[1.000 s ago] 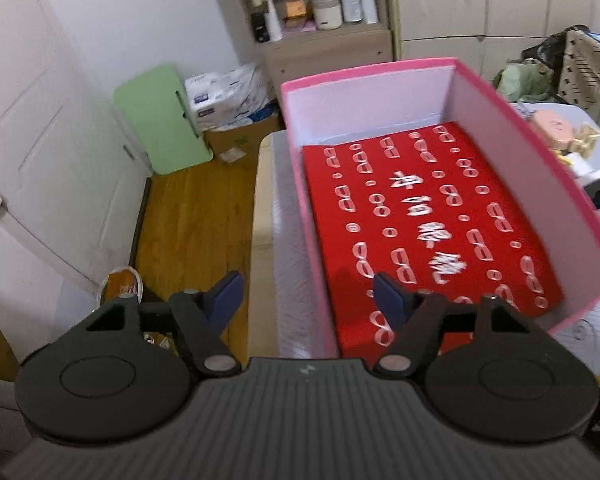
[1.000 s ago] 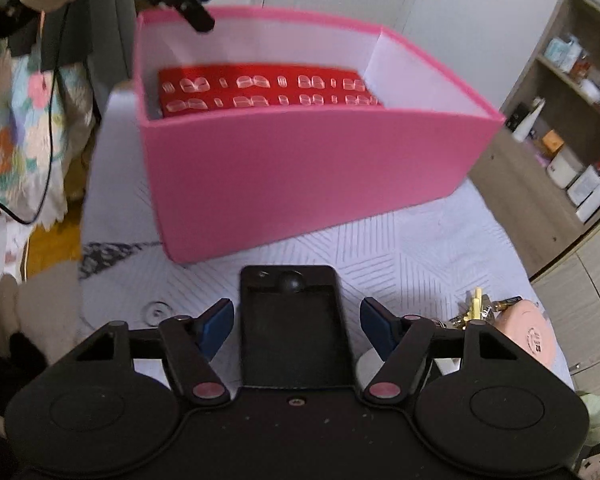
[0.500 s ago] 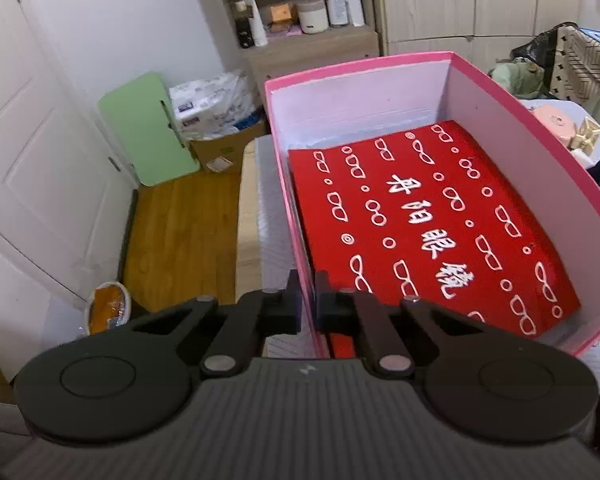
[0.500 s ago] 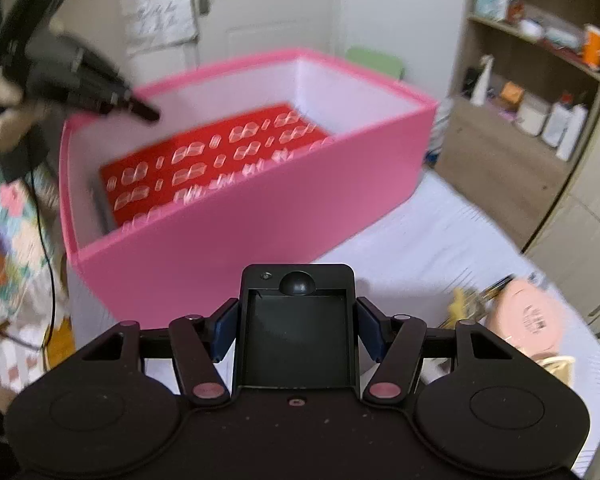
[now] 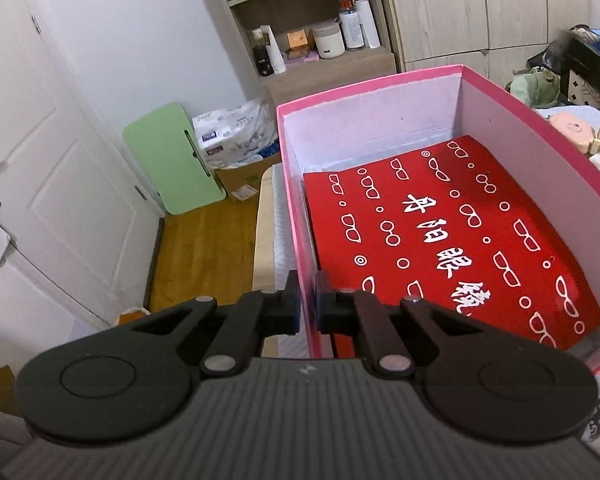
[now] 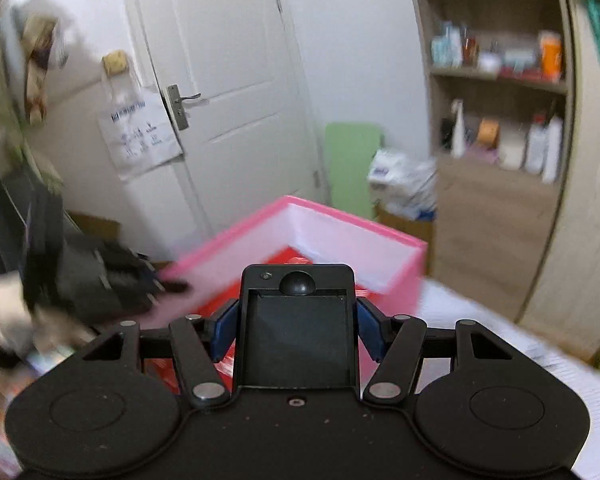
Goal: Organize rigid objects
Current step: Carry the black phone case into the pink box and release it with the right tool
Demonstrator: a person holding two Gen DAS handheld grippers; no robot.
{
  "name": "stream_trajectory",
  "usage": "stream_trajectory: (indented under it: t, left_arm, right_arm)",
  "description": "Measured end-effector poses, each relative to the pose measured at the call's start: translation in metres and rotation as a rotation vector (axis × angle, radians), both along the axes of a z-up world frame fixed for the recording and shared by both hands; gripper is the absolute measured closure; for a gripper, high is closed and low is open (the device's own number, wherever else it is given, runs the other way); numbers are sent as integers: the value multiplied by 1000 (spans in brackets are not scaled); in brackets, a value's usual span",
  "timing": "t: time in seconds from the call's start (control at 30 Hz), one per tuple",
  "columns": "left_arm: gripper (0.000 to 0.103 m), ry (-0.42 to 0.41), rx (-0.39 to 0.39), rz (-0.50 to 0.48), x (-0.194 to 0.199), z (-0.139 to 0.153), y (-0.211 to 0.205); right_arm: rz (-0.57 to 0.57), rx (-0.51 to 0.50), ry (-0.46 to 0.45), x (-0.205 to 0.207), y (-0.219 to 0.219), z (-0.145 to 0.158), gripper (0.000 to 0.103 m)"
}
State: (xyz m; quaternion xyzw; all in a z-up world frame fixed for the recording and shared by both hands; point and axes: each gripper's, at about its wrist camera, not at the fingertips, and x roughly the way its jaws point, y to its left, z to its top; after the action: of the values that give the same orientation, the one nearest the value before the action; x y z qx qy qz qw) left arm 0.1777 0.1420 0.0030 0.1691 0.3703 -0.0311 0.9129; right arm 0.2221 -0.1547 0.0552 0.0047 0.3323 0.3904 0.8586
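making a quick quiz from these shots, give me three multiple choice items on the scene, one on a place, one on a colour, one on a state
1. Where is the red sheet?
A. in the pink box
B. on the floor
C. on a shelf

2. What colour is the board leaning by the door?
A. blue
B. green
C. yellow

3. What is the left tool doing?
A. hanging open
B. clamping the box wall
C. holding a bottle

A: the sheet lies on the box floor. B: the board is pale green. B: the fingers pinch the pink wall.
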Motion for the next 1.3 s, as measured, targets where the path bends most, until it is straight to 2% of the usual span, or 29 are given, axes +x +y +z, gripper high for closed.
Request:
stream_trajectory:
  t: [0.13, 0.27, 0.37, 0.47, 0.77, 0.93, 1.03, 1.3]
  left_arm:
    - [97, -6, -25, -24, -6, 1, 1]
    - [97, -22, -29, -40, -8, 0, 1]
    - [97, -36, -31, -42, -6, -1, 1]
    - [97, -44, -45, -45, -4, 0, 2]
    - [97, -41, -60, -34, -5, -2, 4]
    - [97, -47, -40, -24, -5, -1, 0]
    - [97, -42, -45, -23, -6, 0, 0]
    - [97, -42, -37, -25, -9, 1, 0]
  right_arm:
    - [8, 26, 177, 41, 40, -7, 37]
    - [-35, 19, 372, 84, 75, -40, 37]
    - [-84, -6, 469, 106, 96, -69, 37]
    - [-150, -47, 504, 116, 111, -93, 37]
    - [-320, 32, 542, 130, 129, -125, 36]
    - [-257, 15, 500, 128, 137, -122, 28]
    - [-233, 23, 511, 125, 130, -112, 28]
    - [-147, 26, 346, 83, 80, -54, 28]
